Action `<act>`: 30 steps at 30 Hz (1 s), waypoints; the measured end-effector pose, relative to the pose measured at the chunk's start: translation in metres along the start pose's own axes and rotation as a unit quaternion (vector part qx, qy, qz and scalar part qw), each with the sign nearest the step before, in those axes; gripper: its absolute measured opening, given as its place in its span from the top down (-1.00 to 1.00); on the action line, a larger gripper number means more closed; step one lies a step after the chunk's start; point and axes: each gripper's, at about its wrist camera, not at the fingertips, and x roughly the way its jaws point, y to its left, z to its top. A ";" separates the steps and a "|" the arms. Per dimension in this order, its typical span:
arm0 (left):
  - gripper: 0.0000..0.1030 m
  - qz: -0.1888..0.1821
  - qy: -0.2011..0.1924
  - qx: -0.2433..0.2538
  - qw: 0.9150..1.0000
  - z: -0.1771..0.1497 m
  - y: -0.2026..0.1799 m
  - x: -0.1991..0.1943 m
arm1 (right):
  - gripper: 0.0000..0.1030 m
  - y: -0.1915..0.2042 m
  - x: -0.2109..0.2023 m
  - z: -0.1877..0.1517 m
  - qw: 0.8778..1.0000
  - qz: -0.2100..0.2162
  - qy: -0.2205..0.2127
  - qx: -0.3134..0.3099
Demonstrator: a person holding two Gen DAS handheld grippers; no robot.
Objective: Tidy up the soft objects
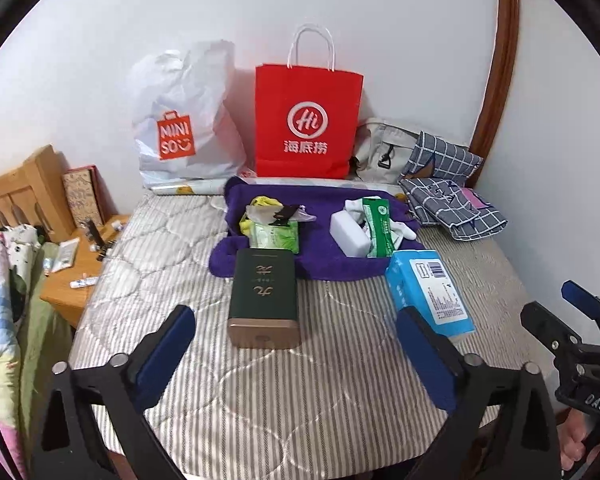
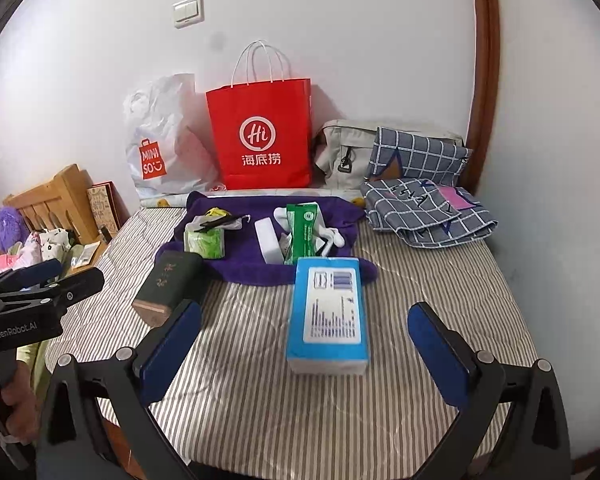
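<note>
Grippers above striped quilted bed [image 1: 300,380]
Left gripper [image 1: 296,344] and right gripper [image 2: 304,340] both gape apart, holding nothing.

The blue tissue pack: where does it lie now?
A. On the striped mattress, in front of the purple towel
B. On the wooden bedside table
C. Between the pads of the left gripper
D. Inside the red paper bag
A: the blue tissue pack lies flat on the striped mattress, just in front of the purple towel; no gripper holds it.

"MINISO" on white plastic bag [image 1: 184,128], "Hi 海底捞" on red paper bag [image 1: 306,128], "GenRobot.AI" on left tongs [image 2: 36,292]
</note>
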 end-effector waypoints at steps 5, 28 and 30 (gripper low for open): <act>-1.00 0.005 -0.012 -0.001 1.000 -0.012 -0.004 -0.018 | -0.98 0.006 -0.018 -0.010 1.000 -0.006 -0.009 -0.016; -1.00 0.006 -0.036 0.009 0.999 -0.034 -0.014 -0.051 | -0.98 0.003 -0.050 -0.032 1.000 0.005 -0.030 0.004; -1.00 0.006 -0.037 0.010 0.999 -0.035 -0.015 -0.052 | -0.98 0.003 -0.051 -0.033 1.000 0.005 -0.030 0.004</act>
